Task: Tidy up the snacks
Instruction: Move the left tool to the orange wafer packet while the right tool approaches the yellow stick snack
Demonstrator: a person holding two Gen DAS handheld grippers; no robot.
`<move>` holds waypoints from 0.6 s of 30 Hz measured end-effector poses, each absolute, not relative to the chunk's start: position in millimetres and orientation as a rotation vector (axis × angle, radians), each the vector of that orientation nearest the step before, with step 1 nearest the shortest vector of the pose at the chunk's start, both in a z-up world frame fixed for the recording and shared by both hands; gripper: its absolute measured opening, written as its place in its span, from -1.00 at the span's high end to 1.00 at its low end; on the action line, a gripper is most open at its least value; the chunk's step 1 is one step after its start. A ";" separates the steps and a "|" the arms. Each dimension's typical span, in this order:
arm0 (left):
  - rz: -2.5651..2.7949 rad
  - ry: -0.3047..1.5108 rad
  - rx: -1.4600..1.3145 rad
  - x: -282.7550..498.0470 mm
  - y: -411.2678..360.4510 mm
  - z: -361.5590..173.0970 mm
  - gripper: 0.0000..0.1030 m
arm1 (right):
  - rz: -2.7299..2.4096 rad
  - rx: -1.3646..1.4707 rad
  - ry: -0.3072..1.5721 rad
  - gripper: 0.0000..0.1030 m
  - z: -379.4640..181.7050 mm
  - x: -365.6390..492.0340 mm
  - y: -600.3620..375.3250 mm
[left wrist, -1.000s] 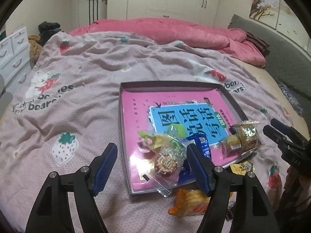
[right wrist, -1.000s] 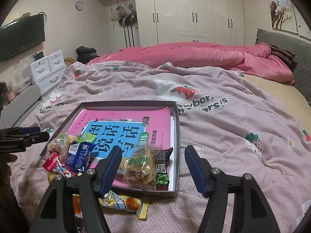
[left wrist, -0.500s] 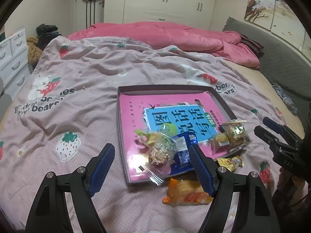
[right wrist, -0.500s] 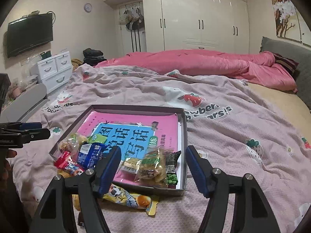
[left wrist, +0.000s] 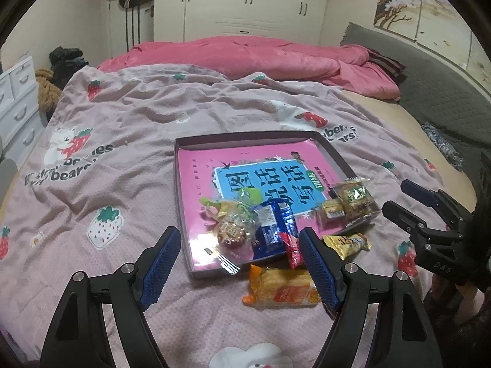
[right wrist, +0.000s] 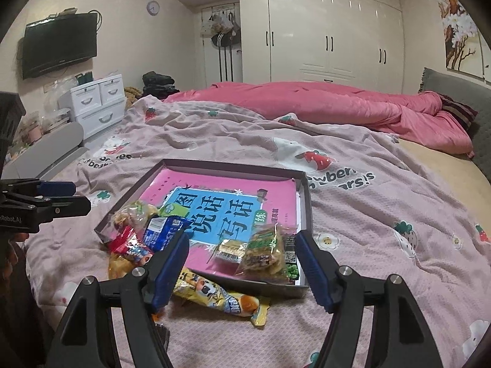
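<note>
A shallow dark tray (left wrist: 181,184) lined with a pink and blue book lies on the bed. Snack packets crowd its near edge: a round cookie pack (left wrist: 231,230), a blue packet (left wrist: 273,227), a red packet (left wrist: 291,250) and clear biscuit packs (left wrist: 353,202). An orange packet (left wrist: 282,289) and a yellow packet (right wrist: 214,294) lie on the blanket outside the tray. My left gripper (left wrist: 239,231) hangs open above the tray's near left corner, holding nothing. My right gripper (right wrist: 241,236) is open above the near right corner, over a green-labelled pack (right wrist: 267,254); nothing sits between its fingers.
A pink strawberry-print blanket (left wrist: 122,141) covers the bed, with a rumpled pink duvet (left wrist: 260,58) at the far end. White drawers (right wrist: 98,104) and a wall television (right wrist: 58,46) stand to the left. A grey headboard (left wrist: 435,92) runs along the right.
Both grippers have drawn back and up from the tray, so the snacks look smaller and the orange and yellow packets show more fully. Both pairs of jaws stand slightly wider.
</note>
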State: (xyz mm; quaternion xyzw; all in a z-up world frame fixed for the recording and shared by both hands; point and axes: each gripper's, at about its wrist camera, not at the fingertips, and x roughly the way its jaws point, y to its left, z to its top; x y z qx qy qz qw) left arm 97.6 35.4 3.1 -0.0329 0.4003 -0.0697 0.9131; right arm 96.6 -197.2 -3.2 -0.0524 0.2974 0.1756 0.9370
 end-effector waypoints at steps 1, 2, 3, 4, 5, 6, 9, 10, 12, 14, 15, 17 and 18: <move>-0.146 0.825 -0.066 96.5 34.5 3.4 -0.56 | 0.360 -0.110 0.608 -0.38 -3.2 95.5 -196.7; -0.148 0.828 -0.063 94.8 33.4 3.7 -0.56 | 0.359 -0.113 0.608 -0.38 -3.3 94.4 -196.2; -0.149 0.830 -0.064 93.8 33.2 3.7 -0.56 | 0.359 -0.116 0.608 -0.38 -3.0 92.6 -195.8; -0.154 0.833 -0.068 92.3 33.1 3.5 -0.56 | 0.359 -0.118 0.608 -0.38 -2.9 92.0 -195.3; -0.159 0.839 -0.074 90.6 32.8 2.7 -0.56 | 0.360 -0.120 0.609 -0.38 -2.7 90.9 -195.1; -0.163 0.843 -0.075 89.4 32.1 2.2 -0.56 | 0.360 -0.122 0.610 -0.38 -2.6 89.4 -194.9; -0.171 0.864 -0.086 85.7 30.1 -0.9 -0.56 | 0.359 -0.127 0.613 -0.39 -2.5 84.9 -194.5; -0.175 0.873 -0.096 84.9 30.2 -2.2 -0.56 | 0.358 -0.128 0.613 -0.39 -2.4 83.8 -194.3; -0.190 0.898 -0.119 82.5 29.2 -6.8 -0.56 | 0.357 -0.129 0.613 -0.39 -2.0 81.8 -194.4; -0.202 0.925 -0.134 79.0 26.8 -12.5 -0.56 | 0.353 -0.129 0.614 -0.39 -1.5 79.8 -195.3; -0.204 0.935 -0.139 77.6 25.9 -14.8 -0.56 | 0.353 -0.128 0.614 -0.39 -1.3 79.2 -195.8; -0.211 0.962 -0.158 74.3 23.4 -21.2 -0.56 | 0.350 -0.130 0.616 -0.39 -1.5 78.3 -196.0; -0.213 0.982 -0.175 72.8 22.0 -25.5 -0.56 | 0.350 -0.131 0.618 -0.39 -1.6 77.6 -196.2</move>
